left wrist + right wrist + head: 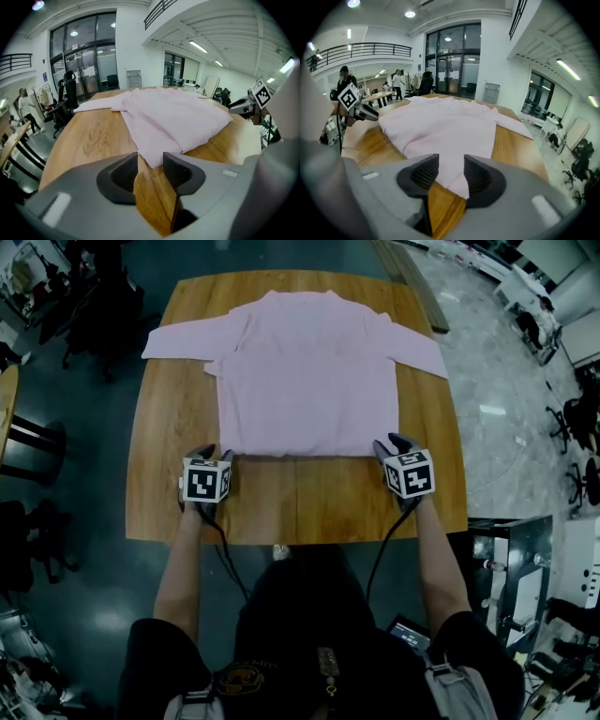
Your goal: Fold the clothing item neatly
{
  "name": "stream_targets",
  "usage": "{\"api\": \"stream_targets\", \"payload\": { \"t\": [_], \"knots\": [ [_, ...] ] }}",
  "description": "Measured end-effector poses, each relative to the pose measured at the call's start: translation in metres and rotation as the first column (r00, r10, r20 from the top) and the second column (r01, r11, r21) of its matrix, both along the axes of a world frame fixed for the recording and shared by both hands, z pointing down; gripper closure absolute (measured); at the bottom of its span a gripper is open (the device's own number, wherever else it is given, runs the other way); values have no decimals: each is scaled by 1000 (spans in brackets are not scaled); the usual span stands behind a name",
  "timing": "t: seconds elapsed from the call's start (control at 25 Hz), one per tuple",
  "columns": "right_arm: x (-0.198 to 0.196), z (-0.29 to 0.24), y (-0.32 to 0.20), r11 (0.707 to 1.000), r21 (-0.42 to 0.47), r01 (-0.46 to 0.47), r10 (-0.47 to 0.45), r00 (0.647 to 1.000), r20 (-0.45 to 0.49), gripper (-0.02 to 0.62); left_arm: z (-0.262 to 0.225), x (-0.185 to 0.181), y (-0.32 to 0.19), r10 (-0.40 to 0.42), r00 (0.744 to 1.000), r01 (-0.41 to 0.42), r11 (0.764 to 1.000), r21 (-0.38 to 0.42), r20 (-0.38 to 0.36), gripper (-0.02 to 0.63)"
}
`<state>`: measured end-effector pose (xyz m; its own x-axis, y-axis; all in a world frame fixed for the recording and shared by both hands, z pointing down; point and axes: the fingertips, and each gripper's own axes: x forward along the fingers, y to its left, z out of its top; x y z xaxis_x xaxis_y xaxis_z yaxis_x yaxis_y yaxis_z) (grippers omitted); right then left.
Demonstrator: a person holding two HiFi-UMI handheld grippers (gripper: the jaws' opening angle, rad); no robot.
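A pale pink shirt [309, 371] lies flat on the wooden table [309, 502], its sleeves spread to the left and right and its near edge straight across. My left gripper [215, 454] sits at the shirt's near left corner and my right gripper [391, 444] at its near right corner. In the left gripper view the jaws [150, 161] stand apart, with the shirt [173, 117] corner lying on the wood between them, not pinched. The right gripper [451, 166] is likewise open, with a corner of the shirt [440, 126] resting between its fingertips.
A bare strip of table runs between the shirt's near edge and the front edge. A dark stool [28, 437] stands on the floor to the left, and a metal cart [511, 568] to the right. Office chairs [572, 427] are further right.
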<state>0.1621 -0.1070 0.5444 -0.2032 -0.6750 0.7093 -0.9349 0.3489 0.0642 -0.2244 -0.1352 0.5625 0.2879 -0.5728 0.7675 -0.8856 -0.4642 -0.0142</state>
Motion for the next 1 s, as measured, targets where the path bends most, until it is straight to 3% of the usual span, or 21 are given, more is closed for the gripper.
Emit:
{"api": "stream_targets", "payload": {
  "t": [0.28,0.48,0.64,1.0],
  "knots": [
    [25,25,35,996,-56,-66,65,997,-31,420,13,11,6,1,1000,-1,1000,12,8,430],
    [37,47,34,992,-112,-61,58,998,-36,420,23,16,5,-1,999,1,1000,-11,45,524],
    [41,47,26,991,-131,-16,6,997,-79,551,22,15,1,-7,998,7,1000,-14,63,561],
    [78,41,16,989,-130,-68,50,990,-132,563,20,-35,-6,-72,993,75,997,-24,96,571]
  ]
}}
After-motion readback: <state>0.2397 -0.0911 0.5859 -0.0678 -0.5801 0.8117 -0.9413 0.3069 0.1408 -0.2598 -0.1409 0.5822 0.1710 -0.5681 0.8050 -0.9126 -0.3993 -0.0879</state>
